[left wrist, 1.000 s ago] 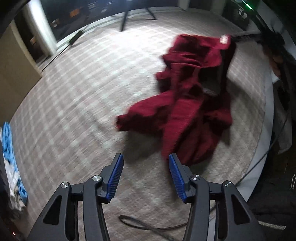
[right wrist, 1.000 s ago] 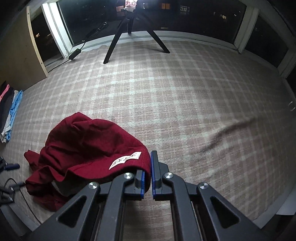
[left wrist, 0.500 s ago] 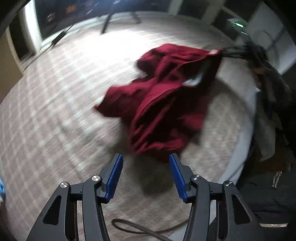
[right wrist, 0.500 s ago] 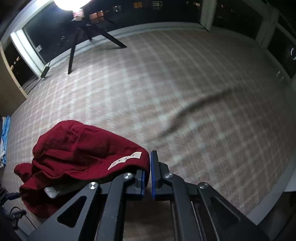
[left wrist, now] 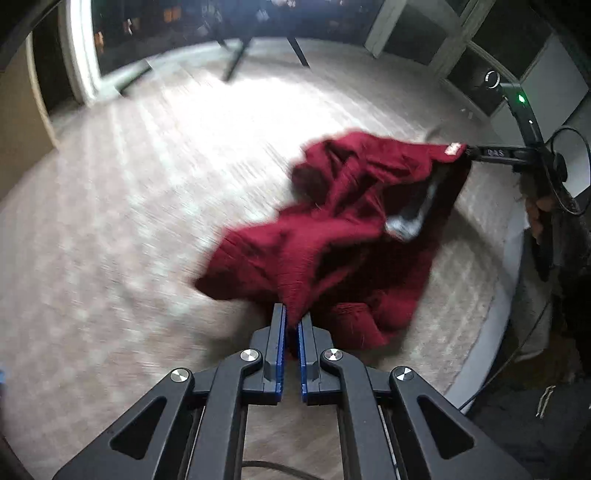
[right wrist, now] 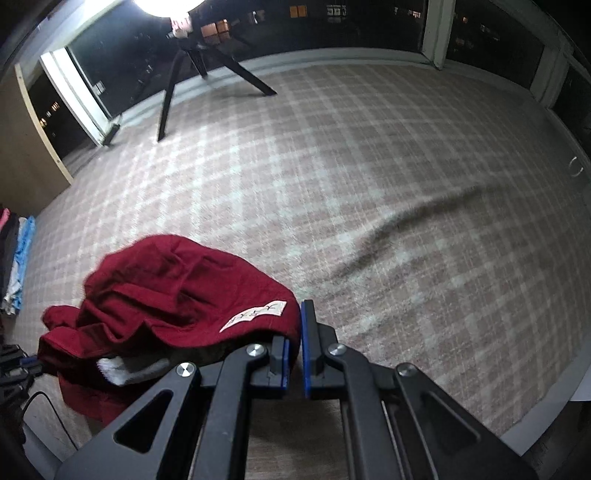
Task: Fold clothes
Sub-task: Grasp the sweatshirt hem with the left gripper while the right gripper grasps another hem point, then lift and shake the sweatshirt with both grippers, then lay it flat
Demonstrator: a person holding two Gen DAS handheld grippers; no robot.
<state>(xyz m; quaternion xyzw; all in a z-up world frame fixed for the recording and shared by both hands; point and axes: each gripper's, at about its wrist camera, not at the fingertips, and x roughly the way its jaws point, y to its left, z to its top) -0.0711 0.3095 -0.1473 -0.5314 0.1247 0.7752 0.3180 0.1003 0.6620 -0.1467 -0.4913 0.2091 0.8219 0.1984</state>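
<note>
Home bedroom at night; plaid bedspread [right wrist: 369, 177], dark windows [right wrist: 369, 26], tripod [right wrist: 207, 70]

My left gripper [left wrist: 291, 328] and right gripper [right wrist: 293, 345] are black with blue pads. Between them hangs a dark red knitted garment [left wrist: 332, 236] with a white sewn label [right wrist: 255, 314] and grey-white lining. Beneath the garment lies a beige-and-white plaid cloth surface [right wrist: 369, 192].

"DAS" on right gripper [left wrist: 495, 152]
</note>
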